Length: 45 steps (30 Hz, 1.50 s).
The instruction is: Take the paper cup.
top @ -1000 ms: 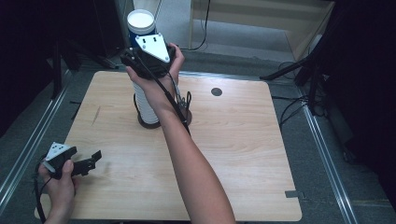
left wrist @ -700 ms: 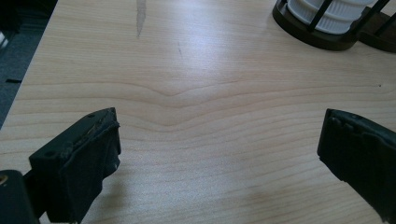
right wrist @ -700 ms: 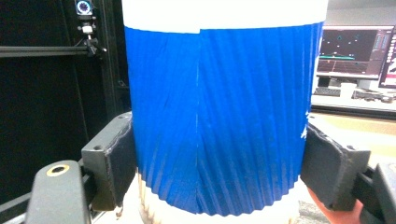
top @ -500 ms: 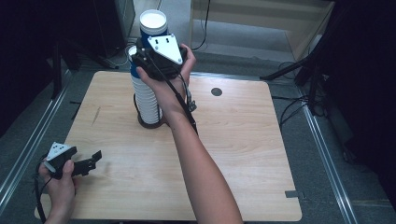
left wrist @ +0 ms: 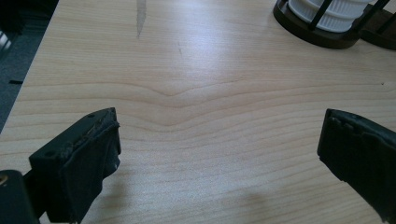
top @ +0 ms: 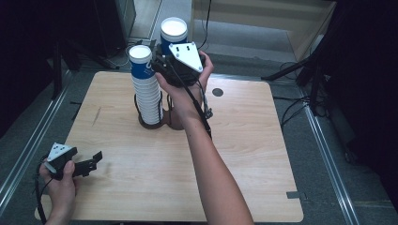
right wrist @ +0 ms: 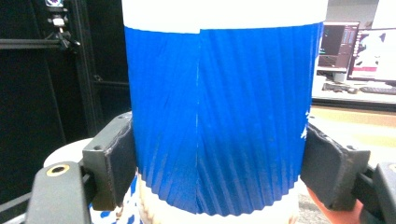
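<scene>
Blue cup (top: pixel 174 33) held aloft beside cup stack (top: pixel 145 89) near table (top: pixel 263 154) far edge, right gripper (right wrist: pixel 219 172) clamping its sides. Lift straight, squeeze gently. Left gripper (top: pixel 77 165) open, near-left corner.

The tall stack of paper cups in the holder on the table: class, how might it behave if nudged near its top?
The stack of cups is tall and narrow, so it would probably sway. The holder grips only its bottom, so upper cups might lean or slide off.

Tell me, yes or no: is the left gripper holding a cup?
No. The left gripper has its jaws spread wide over the bare wooden table, with nothing between them.
</scene>
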### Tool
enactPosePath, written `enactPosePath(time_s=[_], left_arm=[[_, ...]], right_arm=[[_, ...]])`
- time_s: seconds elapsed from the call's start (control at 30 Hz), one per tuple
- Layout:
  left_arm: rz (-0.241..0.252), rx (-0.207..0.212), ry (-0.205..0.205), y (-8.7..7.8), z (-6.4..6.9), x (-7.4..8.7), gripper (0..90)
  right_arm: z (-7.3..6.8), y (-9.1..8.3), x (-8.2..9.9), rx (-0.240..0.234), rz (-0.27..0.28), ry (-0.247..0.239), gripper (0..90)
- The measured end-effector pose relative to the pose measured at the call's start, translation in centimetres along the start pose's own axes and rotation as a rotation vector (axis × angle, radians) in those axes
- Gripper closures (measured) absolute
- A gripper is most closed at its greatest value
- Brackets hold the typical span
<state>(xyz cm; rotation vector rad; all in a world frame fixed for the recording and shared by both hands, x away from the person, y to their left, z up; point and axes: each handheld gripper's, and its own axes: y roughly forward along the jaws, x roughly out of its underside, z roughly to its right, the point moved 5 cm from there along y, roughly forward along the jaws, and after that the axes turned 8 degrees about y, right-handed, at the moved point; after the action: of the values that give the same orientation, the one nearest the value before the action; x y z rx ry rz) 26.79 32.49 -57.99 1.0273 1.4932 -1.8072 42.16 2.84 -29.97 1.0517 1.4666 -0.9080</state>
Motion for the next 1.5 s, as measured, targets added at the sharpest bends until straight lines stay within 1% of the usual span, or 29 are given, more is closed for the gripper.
enactPosePath(time_s=[0.07, 0.23, 0.27, 0.3, 0.37, 0.4, 0.43, 0.57, 0.6, 0.63, 0.77, 0.83, 0.9, 1.0, 1.13, 1.2, 1.23, 1.27, 1.37, 1.4, 1.5], left_arm=[[-0.001, -0.001, 0.0, 0.0, 0.0, 0.0, 0.2], [-0.003, -0.003, 0.005, 0.0, 0.0, 0.0, 0.2], [-0.003, -0.003, 0.005, 0.0, 0.0, 0.0, 0.2], [-0.002, -0.004, 0.005, 0.0, 0.0, 0.0, 0.2], [-0.001, -0.004, 0.007, 0.0, 0.0, 0.0, 0.2], [-0.001, -0.004, 0.007, 0.0, 0.0, 0.0, 0.2], [-0.002, -0.004, 0.007, 0.0, 0.0, 0.0, 0.2], [-0.002, -0.004, 0.01, 0.0, 0.1, 0.0, 0.2], [-0.002, -0.004, 0.01, 0.0, 0.1, 0.0, 0.2], [-0.003, -0.004, 0.012, 0.0, 0.1, 0.0, 0.2], [-0.003, -0.005, 0.012, 0.0, 0.1, 0.0, 0.2], [0.001, -0.006, 0.016, 0.0, 0.1, 0.0, 0.2], [0.002, -0.005, 0.018, -0.1, 0.1, 0.0, 0.2], [0.006, -0.007, 0.017, -0.1, 0.1, 0.0, 0.2], [0.005, -0.009, 0.023, -0.1, 0.1, 0.0, 0.2], [0.005, -0.01, 0.023, -0.1, 0.1, 0.0, 0.2], [0.004, -0.011, 0.025, -0.1, 0.2, 0.0, 0.2], [0.004, -0.011, 0.025, -0.1, 0.2, 0.0, 0.2], [0.007, -0.014, 0.028, -0.1, 0.2, 0.0, 0.2], [0.007, -0.014, 0.028, -0.1, 0.2, 0.0, 0.2], [0.008, -0.013, 0.032, -0.1, 0.2, 0.0, 0.2]], right_arm=[[0.5, -0.2, 0.1, 0.007, -0.002, -0.004, 20.2], [1.6, -0.8, 0.4, 0.022, -0.005, 0.005, 20.2], [1.6, -0.8, 0.4, 0.022, -0.005, 0.005, 20.2], [2.1, -1.1, 0.6, 0.027, -0.006, 0.006, 20.2], [2.6, -1.3, 0.8, 0.029, -0.008, 0.005, 20.2], [2.6, -1.3, 0.8, 0.029, -0.008, 0.005, 20.2], [3.0, -1.6, 1.0, 0.038, -0.01, 0.002, 20.3], [3.8, -2.2, 1.3, 0.047, -0.013, -0.001, 20.3], [3.8, -2.2, 1.3, 0.047, -0.013, -0.001, 20.3], [4.3, -2.6, 1.5, 0.055, -0.015, -0.001, 20.3], [4.8, -3.0, 1.9, 0.063, -0.016, -0.011, 20.3], [5.4, -3.6, 2.3, 0.073, -0.016, -0.018, 20.3], [5.8, -3.9, 2.5, 0.078, -0.016, -0.02, 20.3], [6.1, -4.2, 2.7, 0.082, -0.016, -0.029, 20.3], [7.0, -5.3, 3.3, 0.087, -0.015, -0.047, 20.2], [7.1, -5.4, 3.4, 0.087, -0.015, -0.052, 20.2], [7.6, -5.8, 3.6, 0.103, -0.015, -0.056, 20.2], [7.6, -5.8, 3.6, 0.103, -0.015, -0.056, 20.2], [8.4, -6.6, 4.0, 0.111, -0.016, -0.052, 20.2], [8.4, -6.6, 4.0, 0.111, -0.016, -0.052, 20.2], [9.4, -7.3, 4.4, 0.118, -0.018, -0.048, 20.2]])
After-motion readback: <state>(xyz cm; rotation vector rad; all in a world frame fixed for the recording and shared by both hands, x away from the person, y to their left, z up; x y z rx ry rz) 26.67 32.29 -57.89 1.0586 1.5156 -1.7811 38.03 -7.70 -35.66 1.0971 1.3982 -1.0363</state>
